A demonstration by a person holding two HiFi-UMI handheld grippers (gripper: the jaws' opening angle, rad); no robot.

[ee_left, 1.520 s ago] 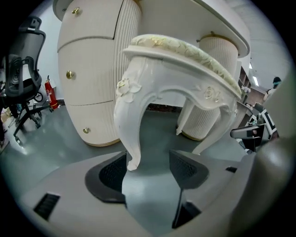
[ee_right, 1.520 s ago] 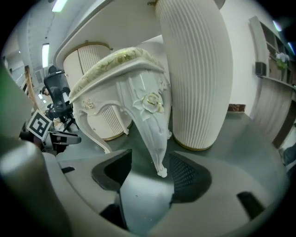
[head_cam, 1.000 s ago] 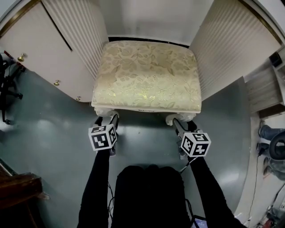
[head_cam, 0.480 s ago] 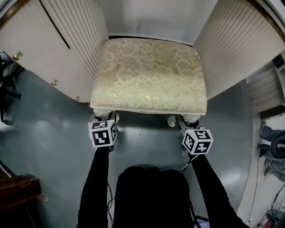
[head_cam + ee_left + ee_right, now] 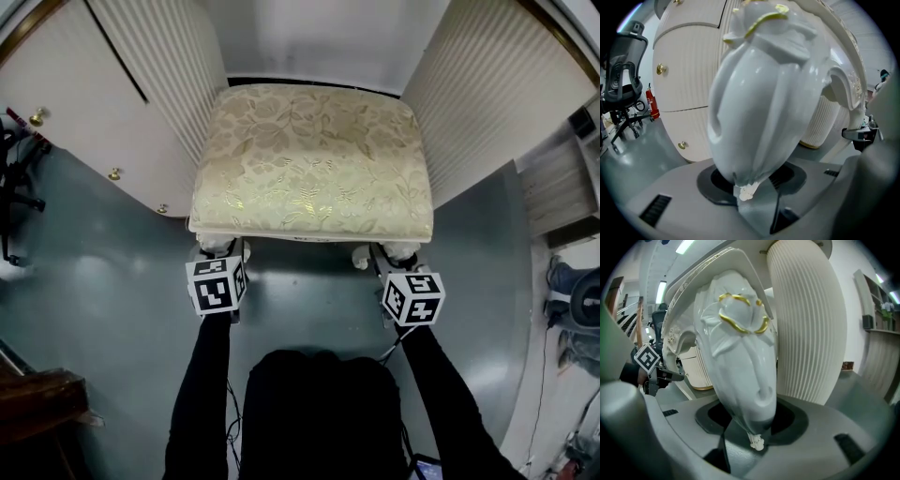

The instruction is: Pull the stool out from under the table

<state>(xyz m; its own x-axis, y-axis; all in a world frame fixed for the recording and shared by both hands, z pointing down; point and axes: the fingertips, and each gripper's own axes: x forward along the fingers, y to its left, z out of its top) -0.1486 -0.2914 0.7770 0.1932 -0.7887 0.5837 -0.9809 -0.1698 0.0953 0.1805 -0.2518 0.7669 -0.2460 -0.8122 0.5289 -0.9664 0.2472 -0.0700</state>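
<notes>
Since earlier frame: jaws part-closed round stool [image 5: 314, 159] front legs, not gripping. Now left gripper [image 5: 221, 251], right gripper [image 5: 388, 259] tilt down, arms parallel.

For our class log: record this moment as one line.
left claw: closing round white carved stool leg | right claw: closing round other front leg

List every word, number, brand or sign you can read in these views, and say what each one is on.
No readable text in any view.
Marker cube at left and marker cube at right: black-and-white square patterns only, no letters or digits.
Red fire extinguisher: any label is too small to read.
</notes>
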